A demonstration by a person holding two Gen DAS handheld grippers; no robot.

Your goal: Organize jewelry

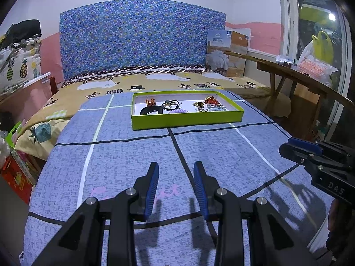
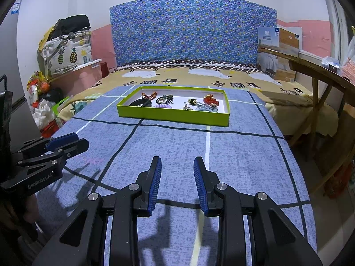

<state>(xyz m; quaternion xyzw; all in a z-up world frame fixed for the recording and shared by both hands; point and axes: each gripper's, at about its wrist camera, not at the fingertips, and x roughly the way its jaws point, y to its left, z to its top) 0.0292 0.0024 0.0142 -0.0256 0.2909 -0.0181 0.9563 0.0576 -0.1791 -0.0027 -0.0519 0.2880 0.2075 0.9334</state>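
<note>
A shallow green tray with a white floor sits on the blue checked bedspread ahead of both grippers. It holds several pieces: a black hairband, a red-orange clip, dark hair ties, a purple coil tie and gold pieces. My left gripper is open and empty, low over the bedspread, well short of the tray. My right gripper is open and empty beside it; its side also shows in the left wrist view.
The bed has a blue patterned headboard. A wooden bench with bags stands to the right, a cardboard box at the bed's far right corner. Bags and boxes pile up left of the bed.
</note>
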